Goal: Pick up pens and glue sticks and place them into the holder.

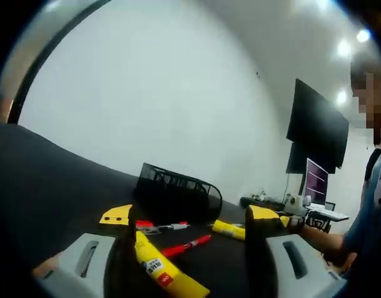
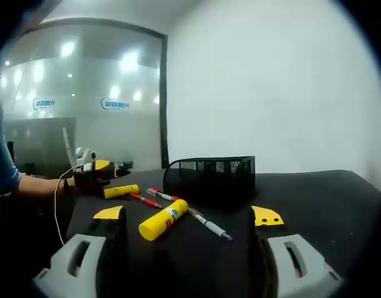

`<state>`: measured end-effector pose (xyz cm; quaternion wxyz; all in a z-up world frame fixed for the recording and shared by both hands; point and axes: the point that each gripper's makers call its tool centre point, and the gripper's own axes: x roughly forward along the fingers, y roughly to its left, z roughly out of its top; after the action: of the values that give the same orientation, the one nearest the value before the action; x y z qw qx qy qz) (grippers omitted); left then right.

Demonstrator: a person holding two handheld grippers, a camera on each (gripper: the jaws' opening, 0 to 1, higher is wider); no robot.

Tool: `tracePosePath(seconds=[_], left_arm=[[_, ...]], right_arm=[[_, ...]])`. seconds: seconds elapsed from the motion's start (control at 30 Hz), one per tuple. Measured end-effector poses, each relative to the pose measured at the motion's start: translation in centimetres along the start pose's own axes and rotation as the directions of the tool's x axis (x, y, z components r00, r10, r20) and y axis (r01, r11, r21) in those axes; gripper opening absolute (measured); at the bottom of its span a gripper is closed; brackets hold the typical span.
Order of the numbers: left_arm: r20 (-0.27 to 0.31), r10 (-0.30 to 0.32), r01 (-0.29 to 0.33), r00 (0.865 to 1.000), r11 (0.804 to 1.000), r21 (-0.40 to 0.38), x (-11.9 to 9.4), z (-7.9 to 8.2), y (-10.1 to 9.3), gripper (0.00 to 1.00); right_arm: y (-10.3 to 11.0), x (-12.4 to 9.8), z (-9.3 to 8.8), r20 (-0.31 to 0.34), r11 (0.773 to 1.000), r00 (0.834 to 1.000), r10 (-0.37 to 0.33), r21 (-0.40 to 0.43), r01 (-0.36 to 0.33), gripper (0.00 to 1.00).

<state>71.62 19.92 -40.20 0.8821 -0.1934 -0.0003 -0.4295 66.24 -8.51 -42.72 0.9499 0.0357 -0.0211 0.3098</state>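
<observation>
Two glue sticks (image 2: 163, 219) (image 2: 121, 190) and three pens (image 2: 209, 224) (image 2: 144, 200) (image 2: 162, 194) lie loose on the black counter (image 2: 314, 192), just before the mesh holder (image 2: 210, 175); none is inside. Both tools, left (image 1: 189, 218) and right (image 2: 189, 217), hover spread and empty. The step appears to be the first approach; next, one tool must descend astride a stick and close.

Mesh holder (image 2: 210, 179) top open; glue stick (image 2: 163, 219) lies before it.

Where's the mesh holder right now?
In the right gripper view, the black mesh holder stands centre on the black table, just behind the yellow glue stick.
</observation>
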Motion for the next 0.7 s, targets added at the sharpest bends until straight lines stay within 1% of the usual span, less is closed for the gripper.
tracePosePath(seconds=[0.07, 0.17, 0.23, 0.3, 0.33, 0.37, 0.4, 0.5, 0.57, 0.6, 0.67, 0.7], left_arm=[[0.005, 0.002, -0.002, 1.000, 1.000, 0.005, -0.1, 0.3, -0.2, 0.72], [-0.031, 0.007, -0.006, 0.999, 1.000, 0.021, -0.2, -0.1, -0.4, 0.72], [-0.072, 0.030, -0.026, 0.997, 0.998, 0.059, -0.4, -0.6, 0.0, 0.71], [-0.100, 0.052, -0.039, 0.994, 0.991, 0.129, -0.6, -1.0, 0.2, 0.66], [-0.117, 0.057, -0.039, 0.992, 0.988, 0.152, -0.8, -1.2, 0.2, 0.64], [-0.128, 0.052, -0.031, 0.990, 0.986, 0.163, -0.9, -1.4, 0.0, 0.61], [-0.135, 0.040, -0.018, 0.990, 0.987, 0.162, -1.0, -1.4, -0.3, 0.61], [-0.134, 0.048, -0.027, 0.990, 0.987, 0.161, -1.1, -0.9, -0.2, 0.63], [-0.124, 0.070, -0.049, 0.990, 0.985, 0.163, -1.1, -0.3, 0.0, 0.66], [-0.118, 0.090, -0.070, 0.989, 0.985, 0.160, -1.1, 0.0, 0.3, 0.67], [-0.104, 0.102, -0.085, 0.989, 0.984, 0.156, -1.0, 0.7, 0.3, 0.67], [-0.104, 0.122, -0.105, 0.987, 0.983, 0.153, -1.0, 1.0, 0.5, 0.67]], right_arm=[[0.0, 0.0, 0.1, 0.004, 1.000, 1.000, 0.001, 0.002, -0.001, 0.74], [0.0, 0.0, 0.2, 0.009, 1.000, 1.000, 0.003, 0.003, -0.004, 0.74], [0.1, 0.0, 0.2, 0.009, 1.000, 1.000, 0.006, 0.000, -0.006, 0.74], [0.1, -0.1, 0.2, 0.013, 1.000, 1.000, 0.005, -0.008, -0.005, 0.75], [0.0, -0.1, 0.3, 0.016, 1.000, 1.000, 0.004, -0.009, -0.004, 0.75], [0.1, -0.1, 0.3, 0.017, 1.000, 1.000, 0.006, -0.004, -0.006, 0.75], [0.0, -0.1, 0.4, 0.020, 1.000, 1.000, 0.006, 0.001, -0.006, 0.75], [-0.1, -0.2, 0.6, 0.031, 1.000, 1.000, 0.005, 0.009, -0.006, 0.75], [-0.1, -0.2, 0.6, 0.033, 1.000, 0.999, 0.006, 0.011, -0.006, 0.75], [-0.1, -0.2, 0.6, 0.033, 1.000, 0.999, 0.006, 0.010, -0.006, 0.75], [0.0, -0.2, 0.6, 0.031, 1.000, 0.999, 0.008, 0.010, -0.008, 0.75], [0.0, -0.2, 0.6, 0.031, 1.000, 1.000, 0.008, 0.008, -0.009, 0.75]])
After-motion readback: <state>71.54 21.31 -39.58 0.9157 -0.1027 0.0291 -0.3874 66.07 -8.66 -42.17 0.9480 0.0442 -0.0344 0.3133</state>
